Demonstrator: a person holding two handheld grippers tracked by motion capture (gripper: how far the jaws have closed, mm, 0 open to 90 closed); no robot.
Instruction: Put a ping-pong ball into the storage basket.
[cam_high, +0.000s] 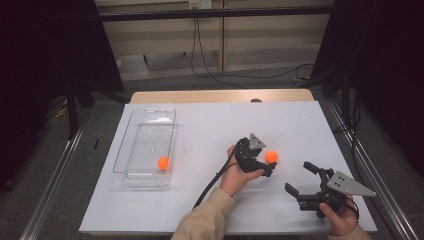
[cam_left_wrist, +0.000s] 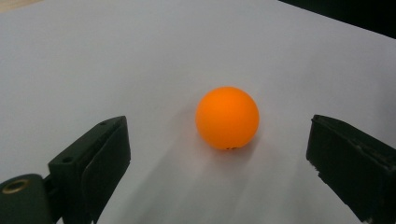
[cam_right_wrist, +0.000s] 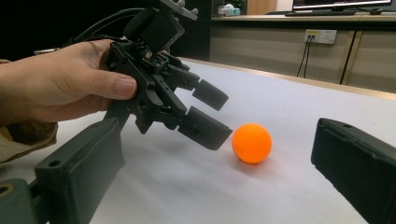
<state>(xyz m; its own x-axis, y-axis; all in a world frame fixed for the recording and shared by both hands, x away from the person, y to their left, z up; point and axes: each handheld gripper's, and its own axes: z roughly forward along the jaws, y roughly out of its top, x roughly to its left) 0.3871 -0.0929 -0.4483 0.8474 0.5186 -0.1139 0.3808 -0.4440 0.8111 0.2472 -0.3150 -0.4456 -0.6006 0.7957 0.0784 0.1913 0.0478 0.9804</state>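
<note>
1. Both grippers are spread wide and hold nothing. Seen from the high view, the left gripper (cam_high: 267, 162) reaches toward an orange ball (cam_high: 271, 156) lying on the white table (cam_high: 210, 200), its jaw tips at the ball. The right gripper (cam_high: 301, 178) waits apart, near the table's front right. A second orange ball (cam_high: 163, 163) already lies inside the clear plastic bin (cam_high: 145, 122) at the left.
2. From the left gripper view, the loose ball (cam_left_wrist: 227, 118) rests on the table between and just ahead of the 2 open jaws, nearer the right one.
3. From the right gripper view, the left gripper (cam_right_wrist: 212, 116) hangs tilted just beside the ball (cam_right_wrist: 251, 143), not yet around it.
4. Judgement: slide forward and centre the ball between the pads before squeezing gently, or it may roll away.
</note>
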